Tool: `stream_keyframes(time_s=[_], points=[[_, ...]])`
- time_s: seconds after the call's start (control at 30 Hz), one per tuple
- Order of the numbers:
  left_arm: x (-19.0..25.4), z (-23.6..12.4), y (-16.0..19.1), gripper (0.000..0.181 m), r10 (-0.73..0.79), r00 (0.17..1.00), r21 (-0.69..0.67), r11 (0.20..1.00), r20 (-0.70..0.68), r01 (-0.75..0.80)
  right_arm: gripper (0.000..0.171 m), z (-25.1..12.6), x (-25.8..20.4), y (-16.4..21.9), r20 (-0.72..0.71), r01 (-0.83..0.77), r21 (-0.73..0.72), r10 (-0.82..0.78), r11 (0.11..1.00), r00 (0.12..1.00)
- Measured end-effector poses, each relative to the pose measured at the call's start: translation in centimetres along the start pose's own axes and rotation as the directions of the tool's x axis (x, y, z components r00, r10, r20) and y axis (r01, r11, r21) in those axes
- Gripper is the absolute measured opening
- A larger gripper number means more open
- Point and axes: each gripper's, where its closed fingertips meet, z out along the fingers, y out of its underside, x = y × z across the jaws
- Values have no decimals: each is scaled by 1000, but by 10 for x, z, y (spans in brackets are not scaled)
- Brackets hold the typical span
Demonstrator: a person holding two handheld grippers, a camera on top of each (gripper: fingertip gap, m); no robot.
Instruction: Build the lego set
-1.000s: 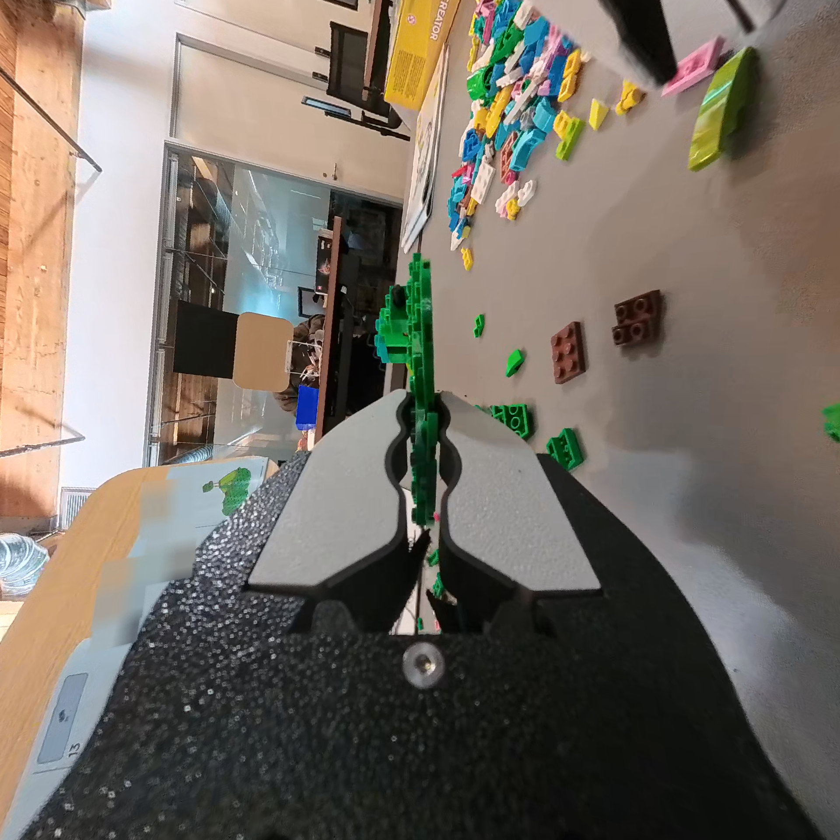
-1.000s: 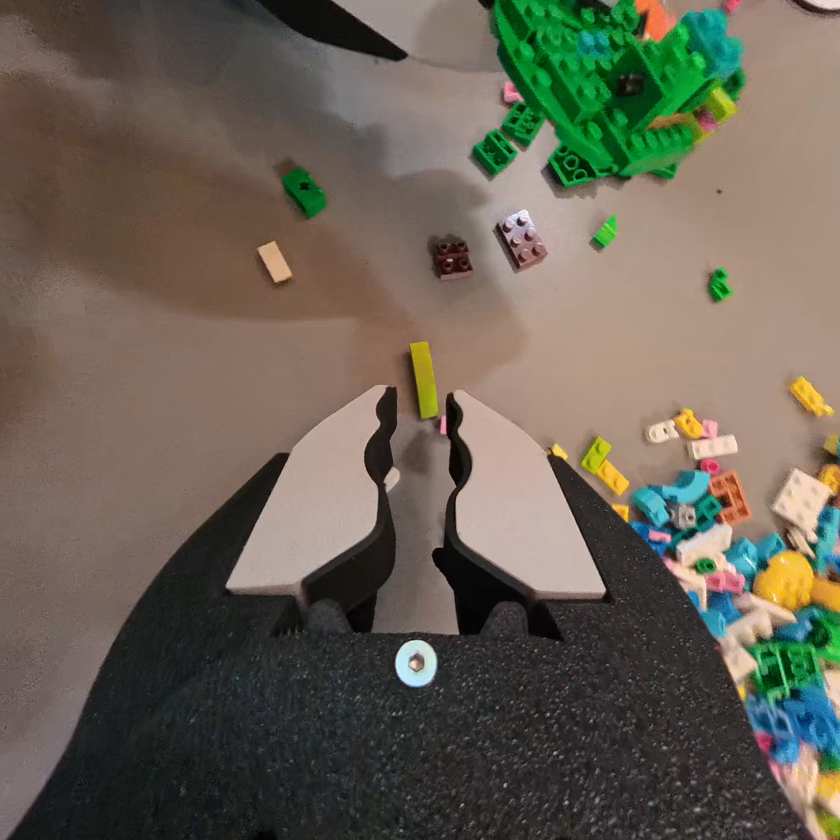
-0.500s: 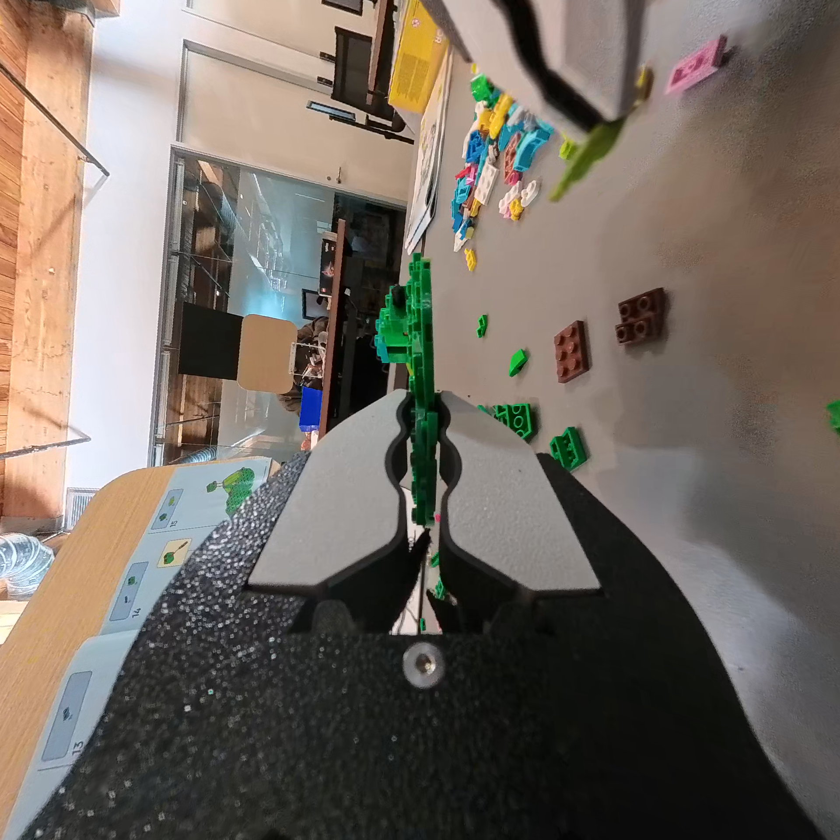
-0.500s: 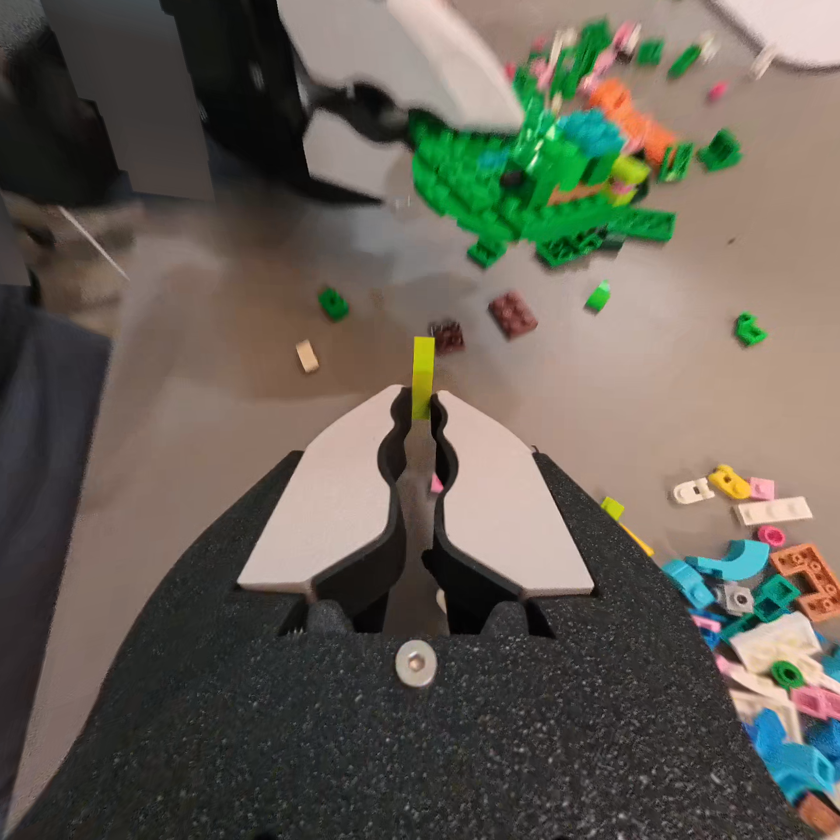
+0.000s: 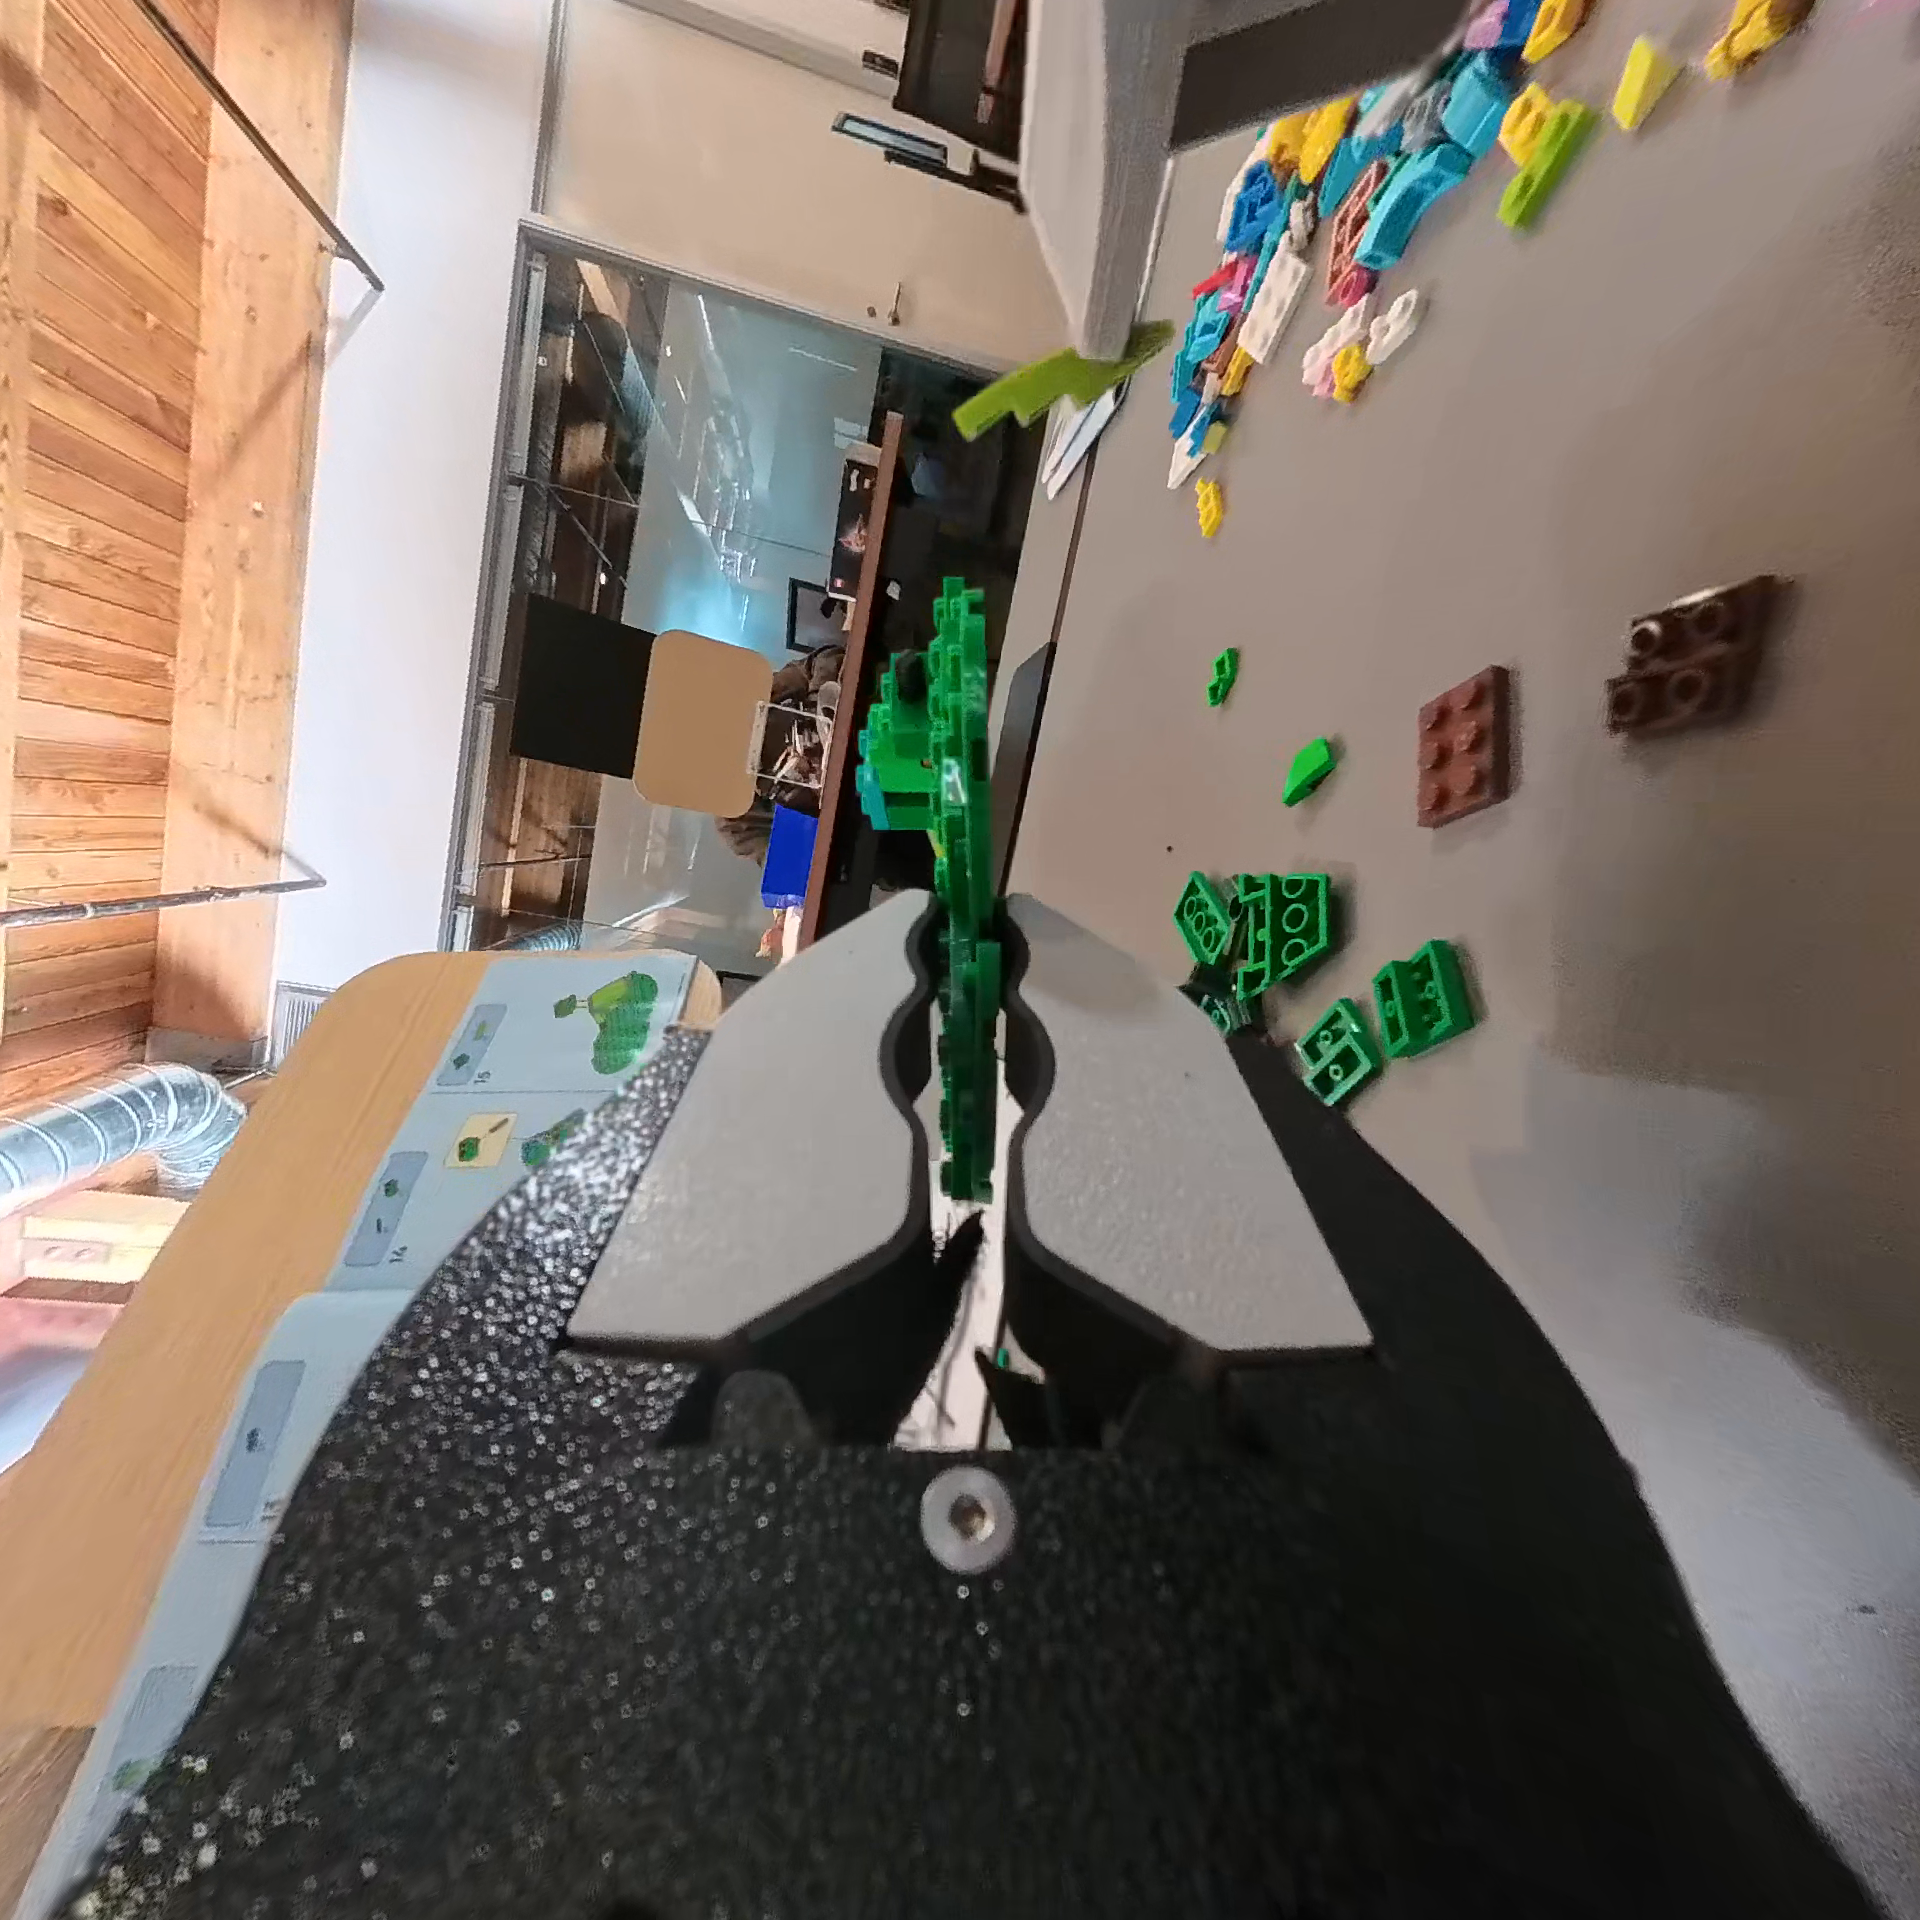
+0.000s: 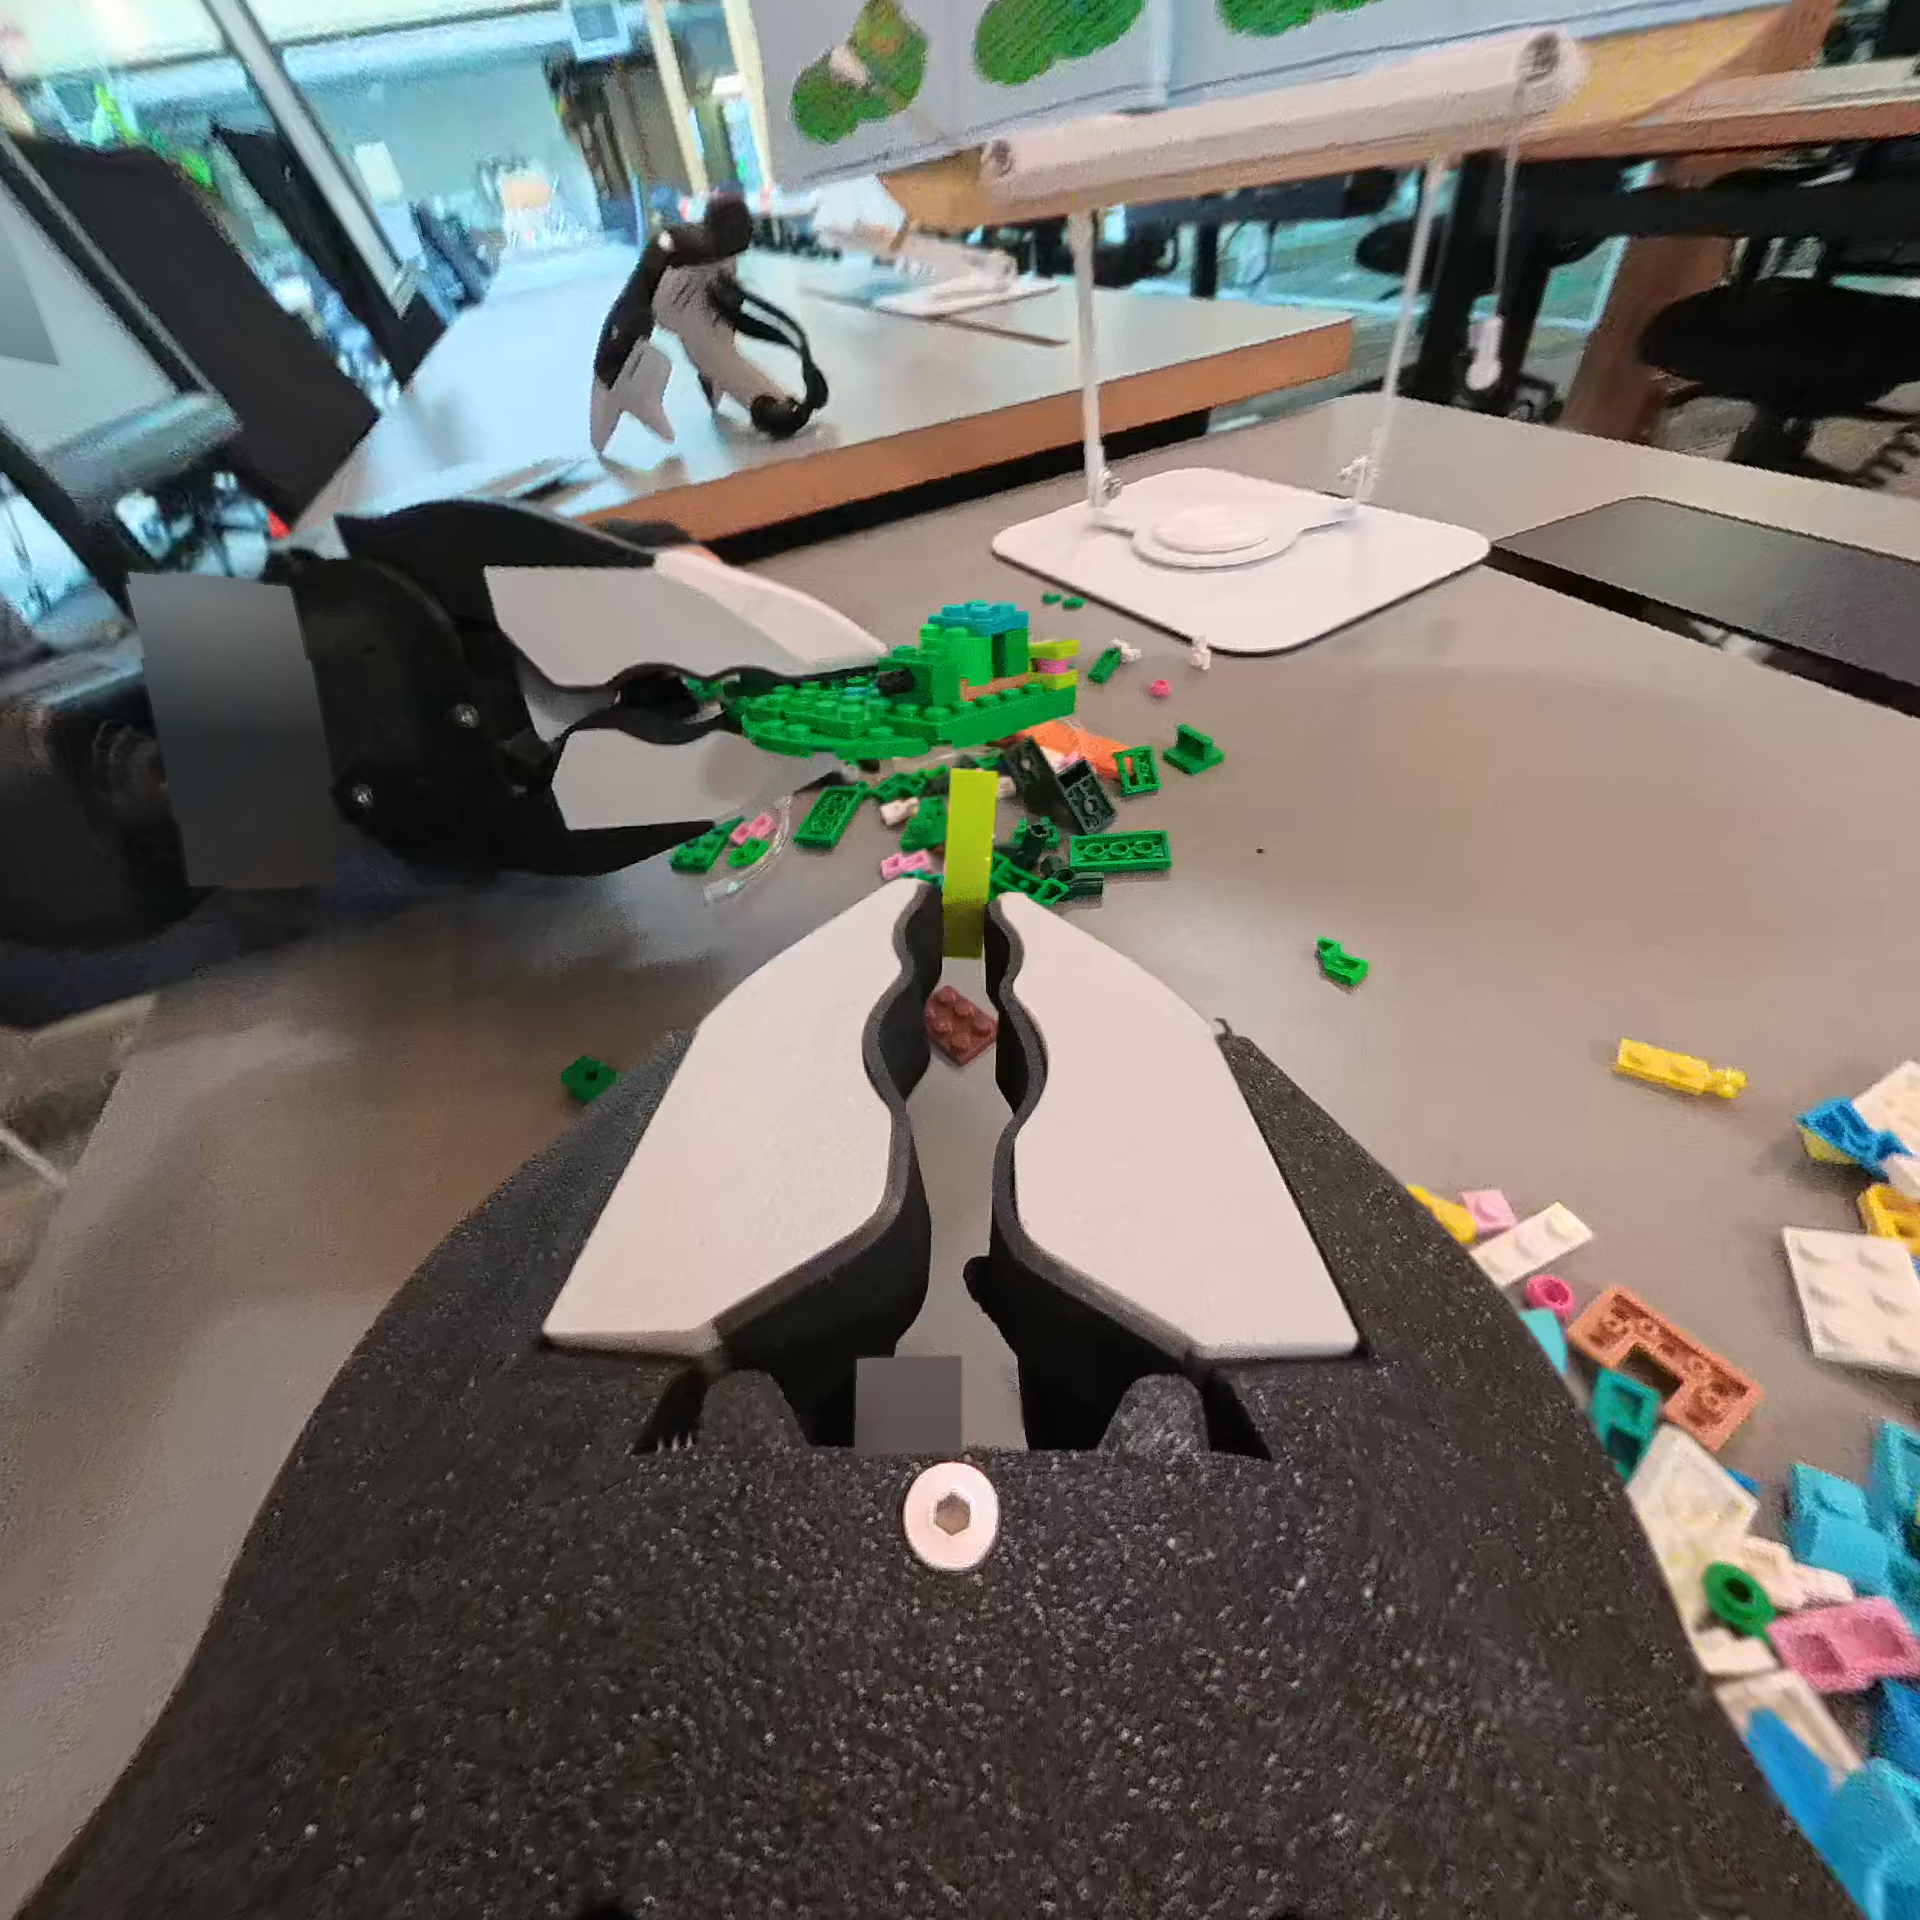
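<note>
My left gripper [image 5: 971, 914] is shut on the edge of the green Lego build [image 5: 961, 790] and holds it above the grey table. The same gripper [image 6: 727, 727] and build [image 6: 935, 696] show in the right wrist view, at left centre. My right gripper [image 6: 961, 904] is shut on a lime green plate piece [image 6: 966, 862], upright, lifted just in front of and below the build. In the left wrist view the lime piece [image 5: 1049, 384] hangs in the air at the top, under the right gripper's fingers [image 5: 1081, 156].
Loose green pieces [image 6: 1101, 831] lie under the build. Two brown plates [image 5: 1465, 743] lie on the table. A pile of mixed coloured pieces [image 6: 1766, 1403] is at the right. A white stand [image 6: 1247, 551] holds the instruction booklet [image 5: 499, 1070] behind. There is about 8 cm between the tips of the two grippers.
My right gripper shut on the lime piece, lifted it off the table and carried it towards the build. My left gripper kept hold of the build, nearly still.
</note>
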Motion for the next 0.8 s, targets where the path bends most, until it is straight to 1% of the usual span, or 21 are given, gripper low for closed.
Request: stream_keyframes(time_s=[0.07, 0.17, 0.3, 0.63, 0.8], points=[[2, 1, 3, 8, -8, 1000, -6, 1000, -15, 8, 7, -1, 5, 1, -29, -41, 26, 42, 999, 999], [5, 2, 5, 8, -15, 999, -11, 1000, -29, 15, 7, -4, 15, 0, -102, -43, 44, 47, 998, 994], [6, 1, 6, 8, -12, 999, -14, 1000, -38, 11, 7, -8, 22, 2, -192, 12, 13, -10, 1000, 981], [1, -5, 0, 7, -10, 1000, 8, 1000, -26, 10, 7, -11, 12, -11, -235, 93, -51, -102, 994, 967], [0, -7, -8, 8, 82, 997, 12, 997, 6, -82, 7, -13, 7, -19, -262, 130, -80, -147, 988, 954]])
